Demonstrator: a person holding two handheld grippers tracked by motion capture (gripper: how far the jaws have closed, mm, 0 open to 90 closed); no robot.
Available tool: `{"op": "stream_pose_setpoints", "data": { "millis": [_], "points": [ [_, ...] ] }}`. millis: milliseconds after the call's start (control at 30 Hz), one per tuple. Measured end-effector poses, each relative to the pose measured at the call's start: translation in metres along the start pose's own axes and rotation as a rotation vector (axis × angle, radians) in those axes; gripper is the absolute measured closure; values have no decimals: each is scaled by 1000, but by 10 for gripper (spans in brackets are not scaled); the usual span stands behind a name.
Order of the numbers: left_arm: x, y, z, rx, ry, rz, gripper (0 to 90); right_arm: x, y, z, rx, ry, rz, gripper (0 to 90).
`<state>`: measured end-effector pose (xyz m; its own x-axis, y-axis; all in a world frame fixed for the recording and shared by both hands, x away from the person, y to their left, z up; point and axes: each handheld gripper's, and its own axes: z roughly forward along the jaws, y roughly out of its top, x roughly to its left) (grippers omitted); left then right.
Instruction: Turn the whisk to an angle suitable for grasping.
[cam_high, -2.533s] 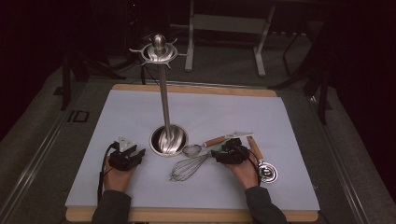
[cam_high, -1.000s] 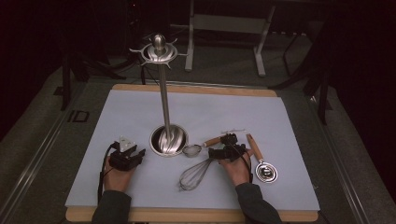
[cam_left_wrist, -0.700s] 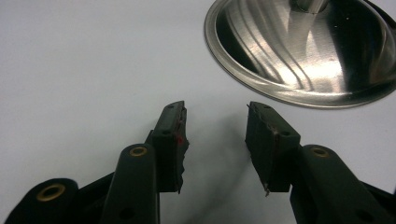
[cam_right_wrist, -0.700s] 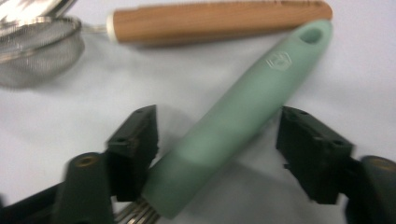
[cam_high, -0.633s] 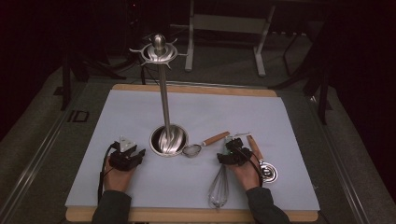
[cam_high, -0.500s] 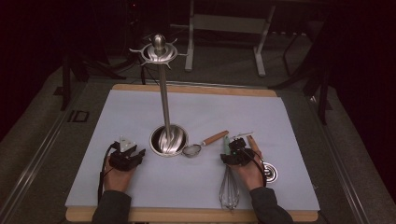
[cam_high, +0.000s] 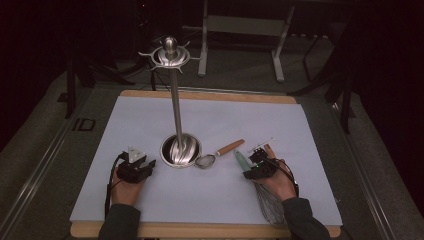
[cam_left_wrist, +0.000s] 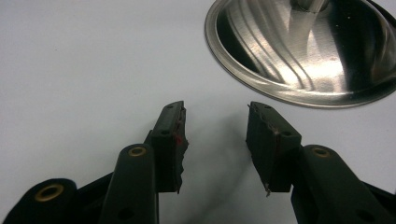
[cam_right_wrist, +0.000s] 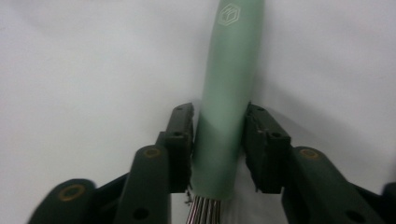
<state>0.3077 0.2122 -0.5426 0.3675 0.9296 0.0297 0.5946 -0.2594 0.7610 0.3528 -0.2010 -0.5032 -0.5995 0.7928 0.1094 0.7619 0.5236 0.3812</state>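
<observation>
Pale green, the whisk (cam_right_wrist: 228, 107) handle lies pinched between the just-closing jaws of the right hand-held gripper (cam_right_wrist: 219, 140), wires toward the person, likely for hanging on the steel stand (cam_high: 176, 100), while the left hand-held gripper (cam_left_wrist: 215, 135) rests spread on the bench (cam_high: 150, 210).

High view down over the white mat (cam_high: 210, 130); gripper views close above it.

No words or numbers could be read anywhere. The whisk's green handle (cam_right_wrist: 229, 93) bore 1 small embossed cube-in-hexagon logo.
</observation>
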Motion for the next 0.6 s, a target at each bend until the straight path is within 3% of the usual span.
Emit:
{"op": "stream_pose_setpoints", "data": {
  "millis": [100, 267, 367, 600],
  "points": [
    [0, 0, 0, 1, 0, 0, 572, -3, 0, -2, 37, 47, 11, 534],
    [0, 0, 0, 1, 0, 0, 569, -6, 1, -4, 91, 70, 14, 551],
    [0, 0, 0, 3, 1, 1, 569, -5, 2, -4, 118, 62, -5, 620],
    [0, 0, 0, 2, 0, 0, 569, 2, 7, -3, 161, 7, -54, 659]
  ]
}}
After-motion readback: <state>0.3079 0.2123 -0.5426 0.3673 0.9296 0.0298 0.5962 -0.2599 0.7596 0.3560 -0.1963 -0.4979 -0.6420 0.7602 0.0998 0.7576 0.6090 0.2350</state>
